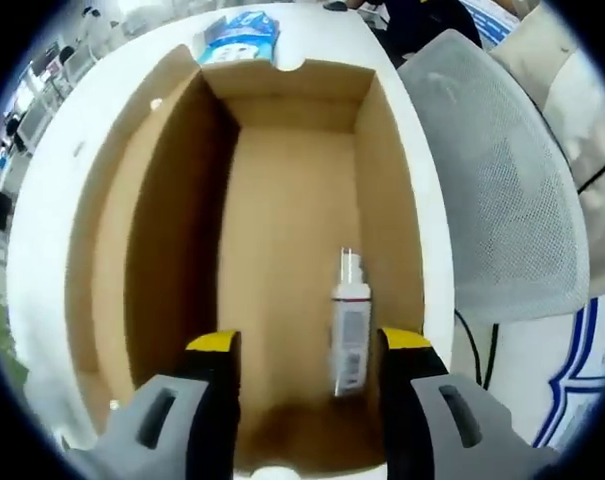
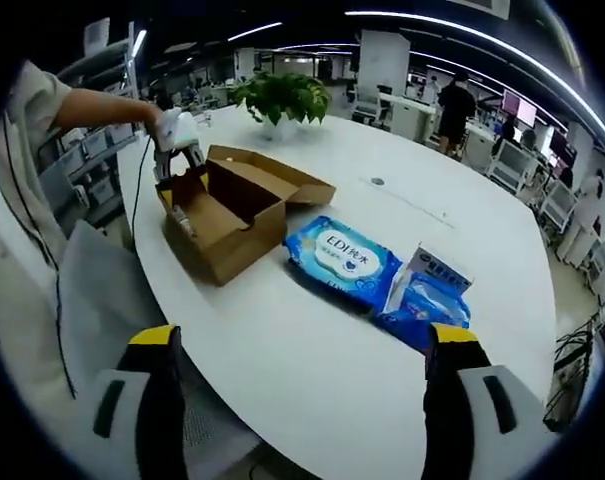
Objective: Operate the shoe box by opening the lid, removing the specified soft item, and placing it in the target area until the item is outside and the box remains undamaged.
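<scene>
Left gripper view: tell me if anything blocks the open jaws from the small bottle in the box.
Nothing visible blocks it. The left gripper hangs over the open shoe box, jaws apart, and the small bottle lies alone on the cardboard floor between them.

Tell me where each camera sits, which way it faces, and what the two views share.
Left gripper view: rides on the left gripper, poised over the open shoe box, looking down at a small bottle inside; its own open jaws show.
Right gripper view: rides on the right gripper, held off the table edge, facing the wipes pack; its own jaws, a forearm and the left gripper show.
Shared: the shoe box, wipes pack and white table.
</scene>
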`<state>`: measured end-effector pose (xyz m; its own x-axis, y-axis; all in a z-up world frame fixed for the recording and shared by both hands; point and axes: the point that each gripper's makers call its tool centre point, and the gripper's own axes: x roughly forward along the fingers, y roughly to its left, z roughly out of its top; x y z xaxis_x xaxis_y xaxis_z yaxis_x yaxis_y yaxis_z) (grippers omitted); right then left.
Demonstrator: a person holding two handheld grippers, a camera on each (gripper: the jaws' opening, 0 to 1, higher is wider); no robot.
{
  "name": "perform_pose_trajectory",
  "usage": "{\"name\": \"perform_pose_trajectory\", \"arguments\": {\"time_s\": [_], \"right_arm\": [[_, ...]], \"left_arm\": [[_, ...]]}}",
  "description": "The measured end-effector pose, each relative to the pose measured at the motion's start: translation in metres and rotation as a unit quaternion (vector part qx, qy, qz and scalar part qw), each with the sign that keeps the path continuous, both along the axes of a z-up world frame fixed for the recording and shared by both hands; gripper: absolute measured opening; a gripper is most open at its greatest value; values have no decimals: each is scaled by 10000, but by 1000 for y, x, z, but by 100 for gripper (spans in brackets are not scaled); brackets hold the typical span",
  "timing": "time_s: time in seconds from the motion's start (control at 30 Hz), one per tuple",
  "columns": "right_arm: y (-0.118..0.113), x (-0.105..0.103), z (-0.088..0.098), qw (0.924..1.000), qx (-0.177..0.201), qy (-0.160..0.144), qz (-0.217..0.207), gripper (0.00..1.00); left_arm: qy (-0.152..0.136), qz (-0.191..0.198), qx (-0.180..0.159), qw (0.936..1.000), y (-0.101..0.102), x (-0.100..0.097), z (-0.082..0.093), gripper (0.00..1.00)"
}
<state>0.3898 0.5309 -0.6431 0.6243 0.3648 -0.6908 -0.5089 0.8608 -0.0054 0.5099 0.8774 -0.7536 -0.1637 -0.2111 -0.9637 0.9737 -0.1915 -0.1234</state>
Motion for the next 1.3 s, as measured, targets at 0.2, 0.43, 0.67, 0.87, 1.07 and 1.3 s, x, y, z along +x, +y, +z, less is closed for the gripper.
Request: {"name": "perform_pose_trajectory", "arguments": {"time_s": [0.2, 0.43, 0.67, 0.87, 1.07, 1.3], "right_arm": [[-3, -5, -7, 9998, -8, 102, -149, 96], [-4, -7, -12, 9995, 18, 180, -268, 96], [-4, -5, -12, 9993, 47, 189, -325, 95], [-3, -6, -15, 9992, 53, 234, -329, 95], [-2, -8, -17, 9991, 76, 264, -321, 94], [-1, -8, -18, 9991, 90, 263, -316, 93]], "left_arm": [[130, -214, 80, 9997, 1, -1, -7, 55], [225, -332, 146, 9991, 3, -3, -13, 54], [263, -397, 169, 9987, 2, -5, -21, 50], [297, -334, 163, 9989, 0, -7, -24, 49], [281, -327, 160, 9989, -1, -8, -27, 45], [226, -332, 186, 9990, -1, -9, -28, 34]]}}
